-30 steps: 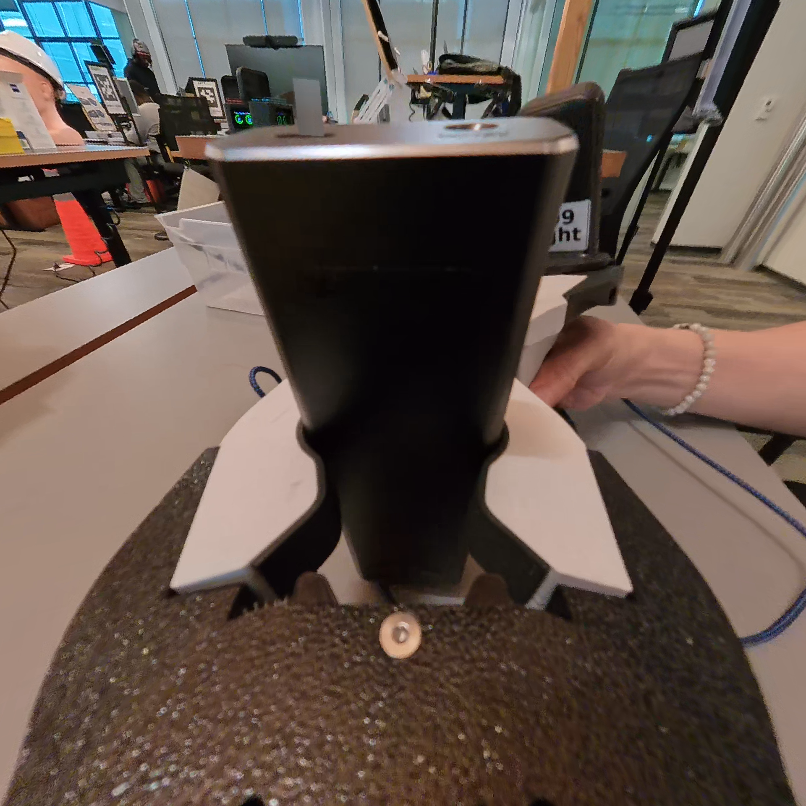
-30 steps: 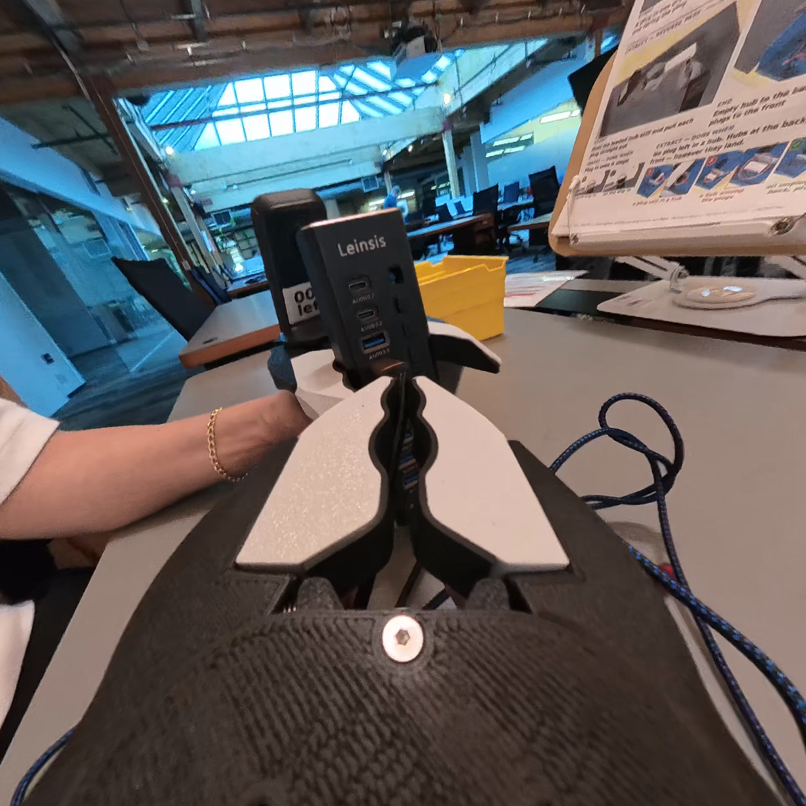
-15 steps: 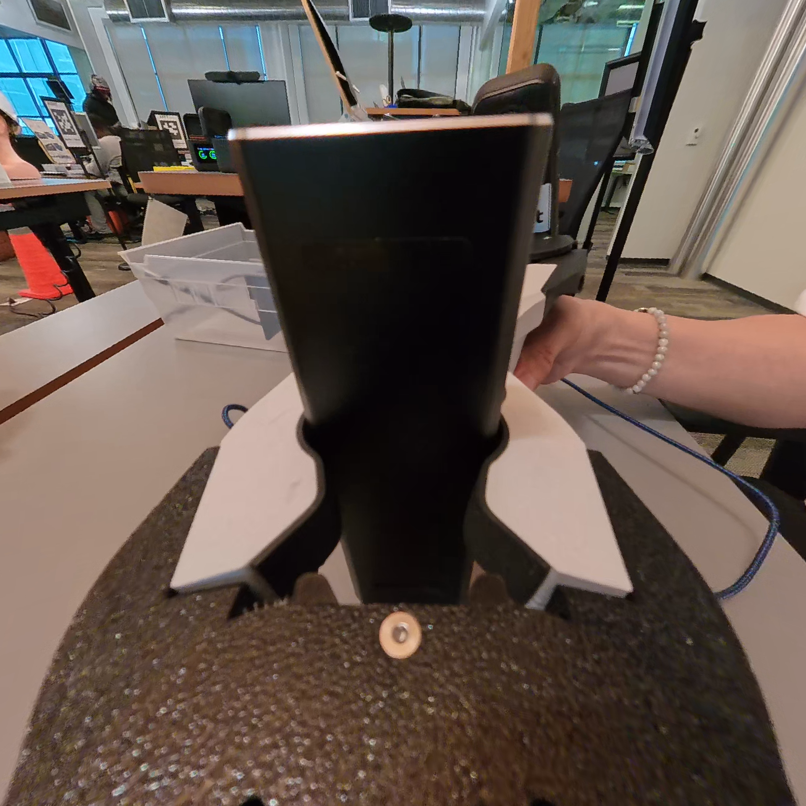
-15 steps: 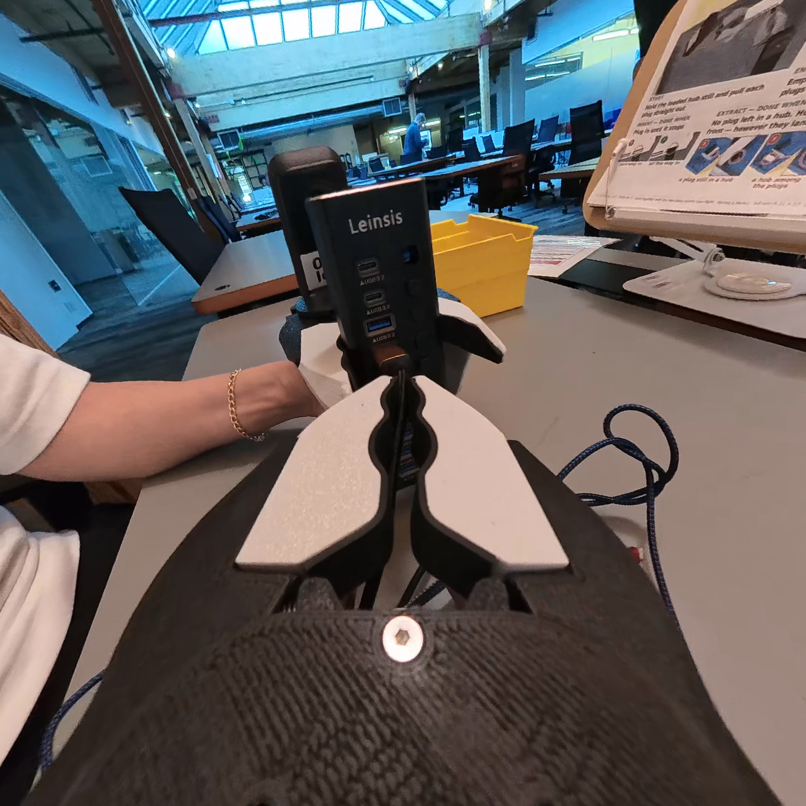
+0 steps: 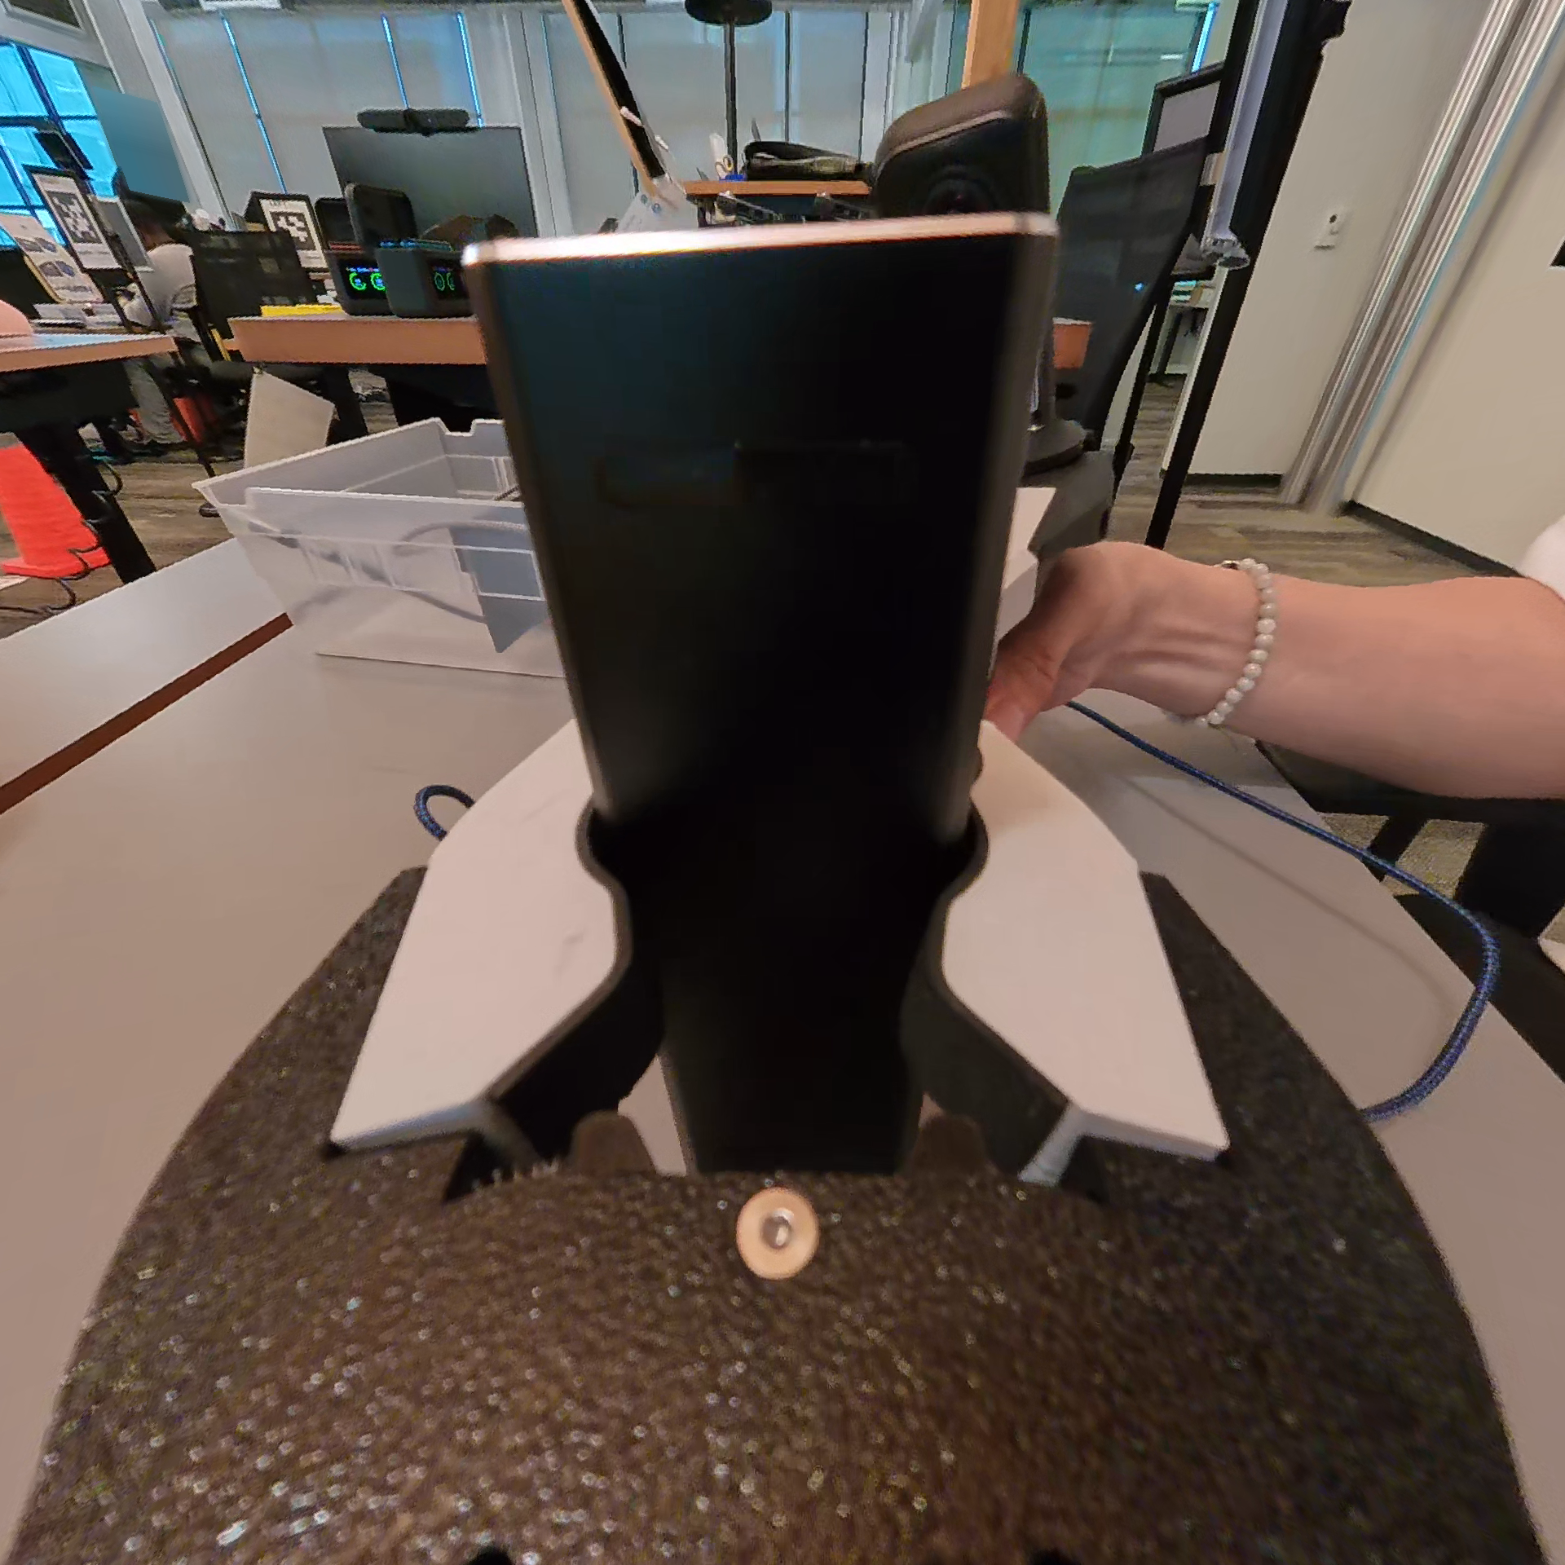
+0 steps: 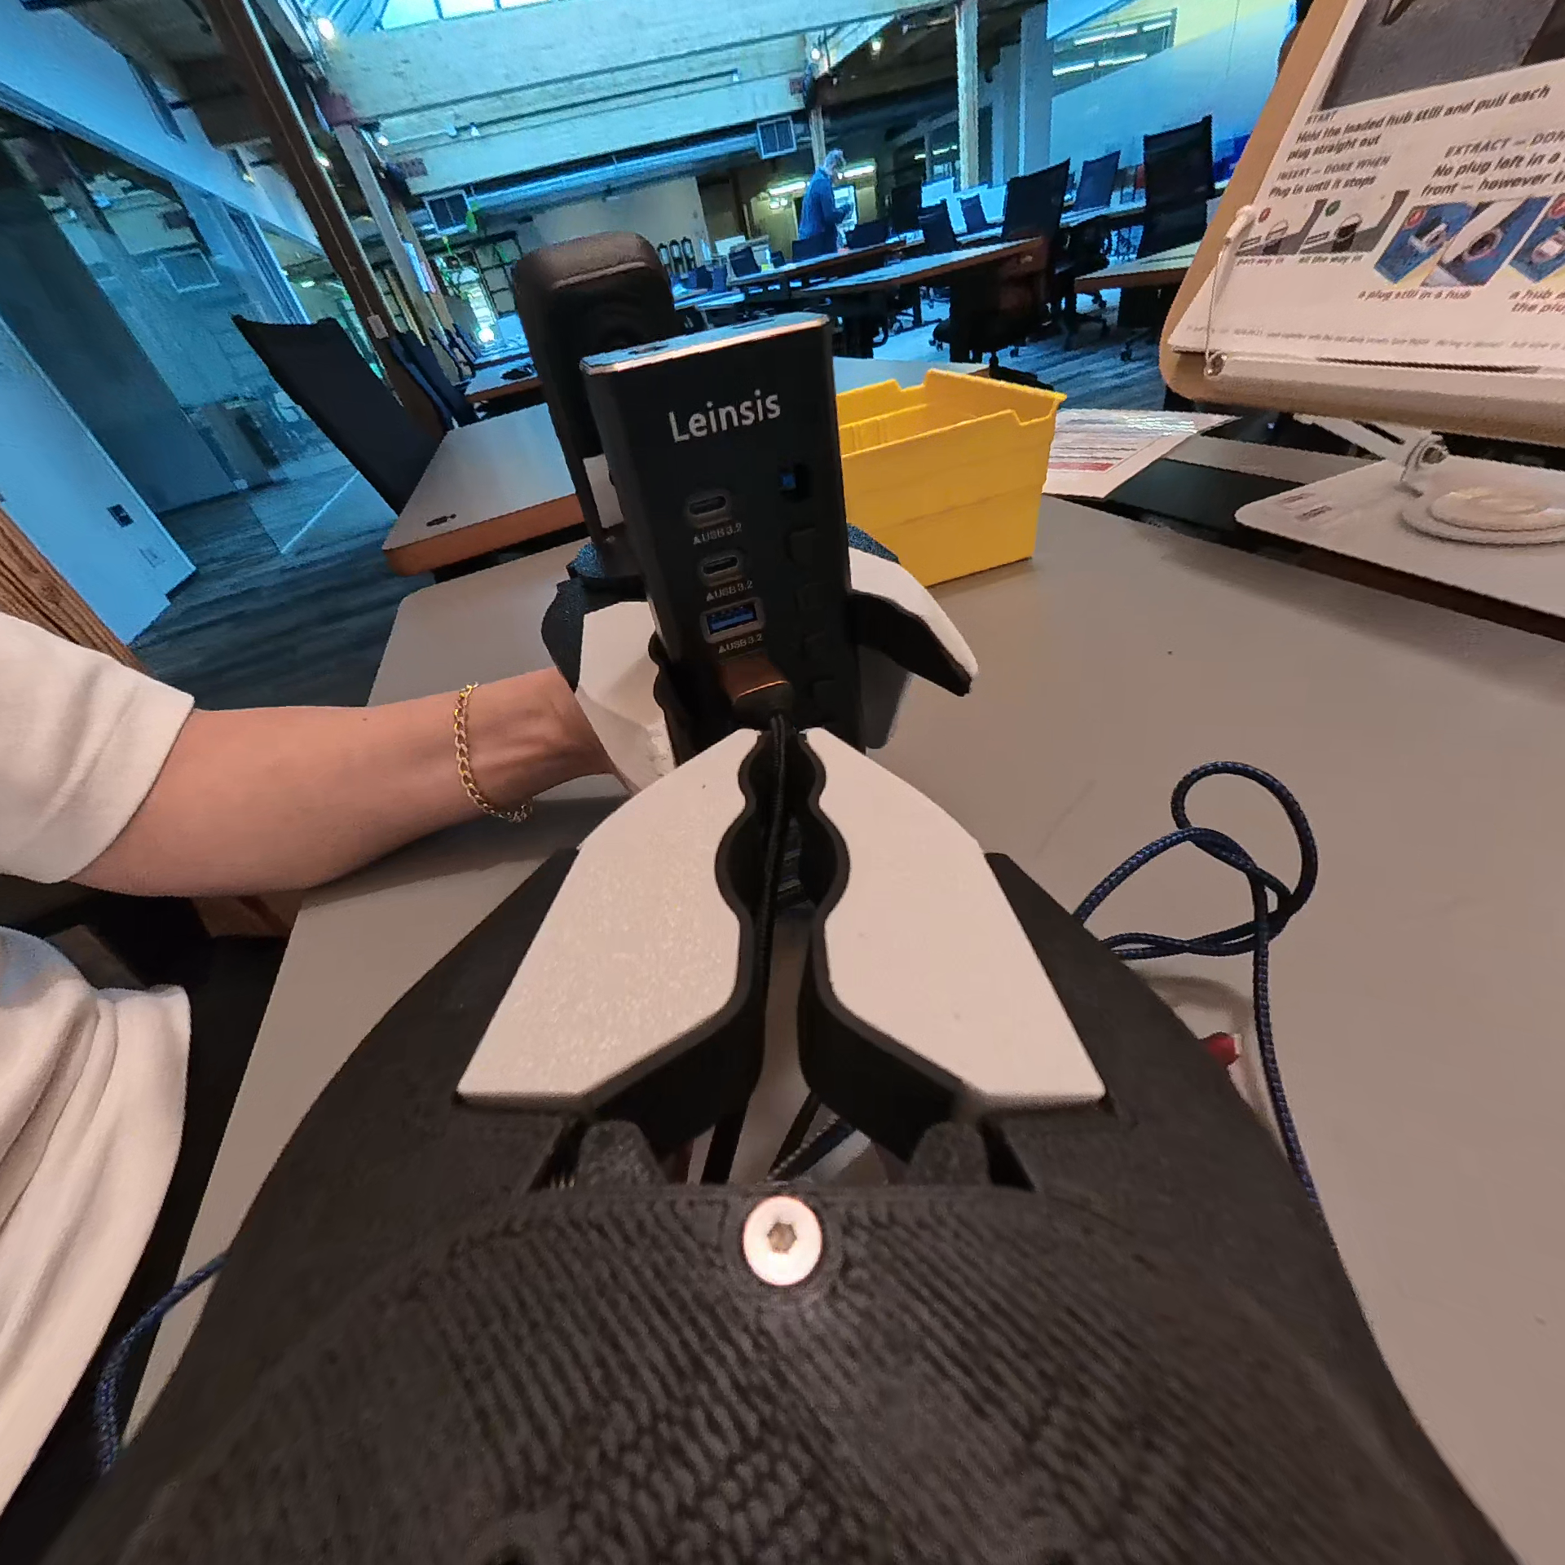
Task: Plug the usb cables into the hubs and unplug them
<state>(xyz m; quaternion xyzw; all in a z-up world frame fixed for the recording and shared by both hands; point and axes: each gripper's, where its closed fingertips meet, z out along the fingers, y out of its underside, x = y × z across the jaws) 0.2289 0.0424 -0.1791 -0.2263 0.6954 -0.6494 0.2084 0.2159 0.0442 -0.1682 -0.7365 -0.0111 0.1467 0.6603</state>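
Between the two grippers, a black hub (image 6: 732, 525) stands upright above the grey counter (image 6: 1186, 720). The left gripper (image 6: 762, 677) holds it near its bottom end, with the white jaws pinching the hub's two sides. The side with the ports faces the right gripper (image 6: 775, 745). A black plug (image 6: 758, 686) sits in the lowest port, just under a blue port. Its thin black cable (image 6: 775, 813) runs straight back between the right gripper's jaws, which are pressed close together on it.

From the left gripper's own camera, the hub's plain dark back (image 5: 762, 525) fills the middle, and the left gripper (image 5: 779, 830) grips it on both sides. A hand (image 5: 1092, 627) with a bead bracelet is behind the hub on the right.

A blue braided cable (image 6: 1245, 872) lies in loose loops on the counter to the right of the right gripper. A yellow bin (image 6: 940, 474) sits on the counter behind the hub. A clear bin (image 5: 381, 542) sits on the counter at the other end. An arm with a gold chain (image 6: 483, 762) reaches in to the left gripper. A sheet of pictures on a board (image 6: 1397, 186) stands at the far right.
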